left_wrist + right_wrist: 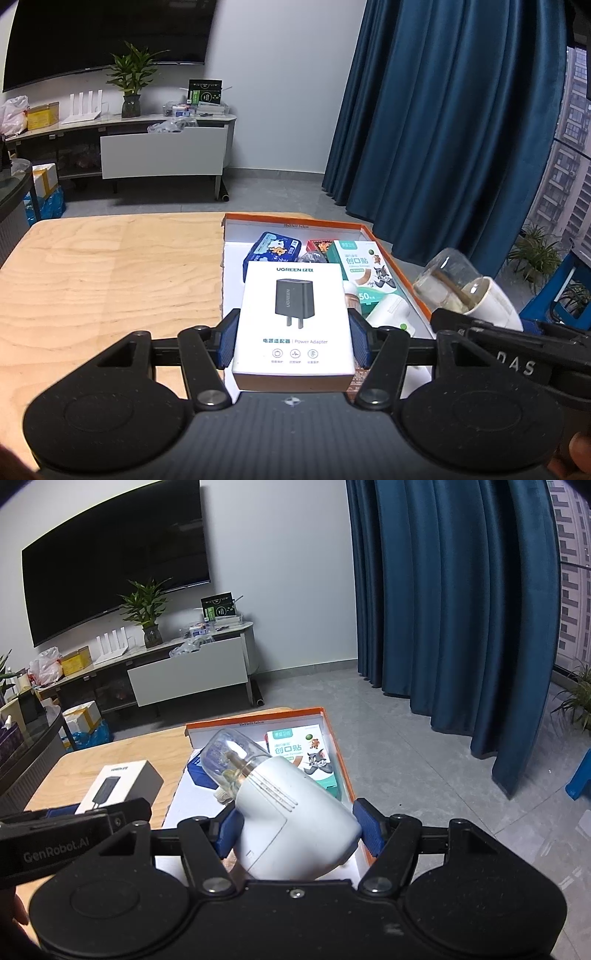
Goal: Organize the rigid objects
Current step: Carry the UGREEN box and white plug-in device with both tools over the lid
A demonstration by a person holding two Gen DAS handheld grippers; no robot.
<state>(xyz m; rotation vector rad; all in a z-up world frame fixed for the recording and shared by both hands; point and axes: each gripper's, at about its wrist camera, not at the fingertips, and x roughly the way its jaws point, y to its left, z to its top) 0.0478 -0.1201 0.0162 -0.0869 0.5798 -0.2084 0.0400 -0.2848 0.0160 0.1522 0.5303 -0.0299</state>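
Note:
My left gripper [293, 341] is shut on a white UGREEN power adapter box [295, 317] and holds it above the near left part of an orange-rimmed white tray [384, 243]. My right gripper [297, 829] is shut on a white device with a clear glass dome [291, 808], tilted up to the left over the tray [336, 746]. The device also shows in the left wrist view [465, 291] at the right. In the tray lie a blue tin [273, 251], a red box [317, 245] and a green bandage box [365, 273].
The tray sits at the right end of a wooden table [110, 280]. Beyond the table are a TV cabinet [162, 147] with a plant, a wall TV and a blue curtain [443, 129]. The left gripper's body [66, 834] shows at the left of the right wrist view.

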